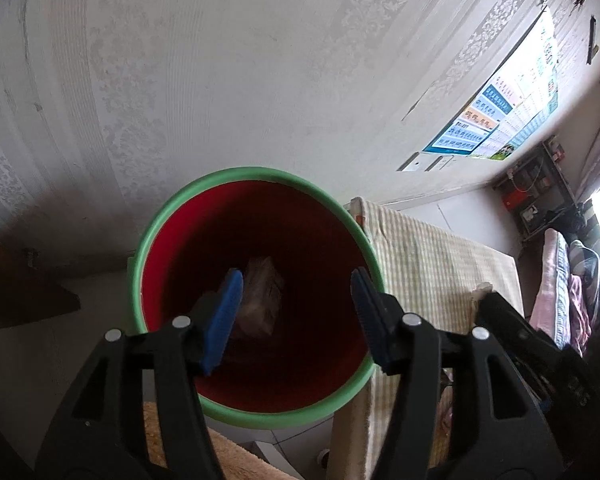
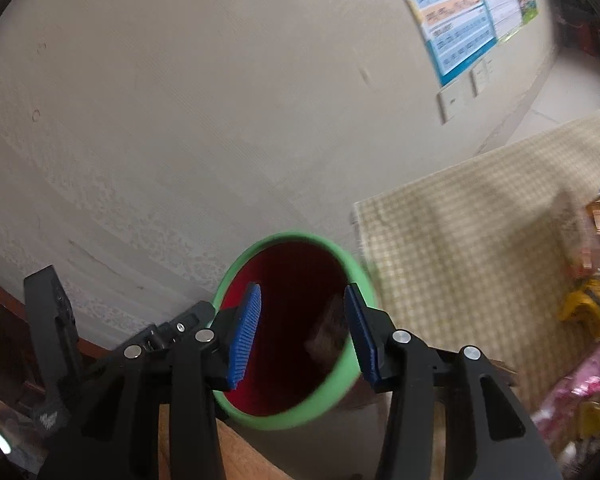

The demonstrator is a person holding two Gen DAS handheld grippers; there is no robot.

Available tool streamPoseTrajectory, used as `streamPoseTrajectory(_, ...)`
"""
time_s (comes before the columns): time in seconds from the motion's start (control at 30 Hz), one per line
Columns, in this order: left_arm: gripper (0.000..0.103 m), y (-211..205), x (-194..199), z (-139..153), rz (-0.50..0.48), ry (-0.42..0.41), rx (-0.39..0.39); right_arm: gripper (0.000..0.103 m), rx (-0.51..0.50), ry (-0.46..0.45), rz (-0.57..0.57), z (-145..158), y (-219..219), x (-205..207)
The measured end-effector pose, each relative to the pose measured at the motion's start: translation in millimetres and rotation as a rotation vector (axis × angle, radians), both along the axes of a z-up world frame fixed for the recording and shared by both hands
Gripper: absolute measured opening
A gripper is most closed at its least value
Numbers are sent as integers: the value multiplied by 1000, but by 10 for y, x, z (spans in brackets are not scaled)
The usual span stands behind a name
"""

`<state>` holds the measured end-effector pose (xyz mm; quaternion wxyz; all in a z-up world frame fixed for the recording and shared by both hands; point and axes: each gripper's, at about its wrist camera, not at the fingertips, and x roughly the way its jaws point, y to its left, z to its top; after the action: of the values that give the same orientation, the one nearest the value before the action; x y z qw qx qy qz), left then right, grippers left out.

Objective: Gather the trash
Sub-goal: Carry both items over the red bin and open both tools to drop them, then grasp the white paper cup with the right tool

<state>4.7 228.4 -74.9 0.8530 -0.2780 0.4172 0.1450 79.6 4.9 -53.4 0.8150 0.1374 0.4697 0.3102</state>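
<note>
My left tool (image 1: 296, 312) hangs right over the mouth of the round bin with the green rim and red inside (image 1: 256, 174), jaws apart with nothing pressed between the blue pads; a crumpled brownish wrapper (image 1: 262, 300) lies down inside the bin, below and just past the left pad. So that piece is in, as I read it. My right tool (image 2: 302, 330) also looks toward the same bin (image 2: 340, 258), jaws parted and empty, with the wrapper (image 2: 328, 332) showing dark against the far inner wall.

Now the thing that matters: the rest of the trash lies off to my right. On the checked yellow-green cloth covering the surface (image 2: 460, 240) beside the bin I see a blurred heap of yellow packaging (image 2: 588, 300) and pink wrappers (image 2: 580, 392) at the right edge of the right view. My right tool is the nearer one, I reckon, so it should swing right, away from the bin; the heap's lie is too blurred to read
</note>
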Motion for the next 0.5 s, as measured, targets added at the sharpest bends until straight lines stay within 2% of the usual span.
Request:
streamPoseTrajectory(0.17, 60, -29, -49, 85, -28, -48, -7, 46, -68, -79, -95, 204, -462, -148)
streamPoseTrajectory(0.27, 61, -57, -91, 162, -51, -78, -37, 50, -122, -109, -172, 284, -780, -246)
streamPoseTrajectory(0.37, 62, -89, -149, 295, -77, -119, -88, 50, -152, -107, -239, 272, -1058, -336)
streamPoseTrajectory(0.43, 66, -126, -213, 413, -85, -175, -124, 50, -160, -90, -283, 231, -1223, -376)
streamPoseTrajectory(0.5, 68, -234, -213, 495, -108, -216, -107, 50, -162, -77, -323, 202, -1369, -413)
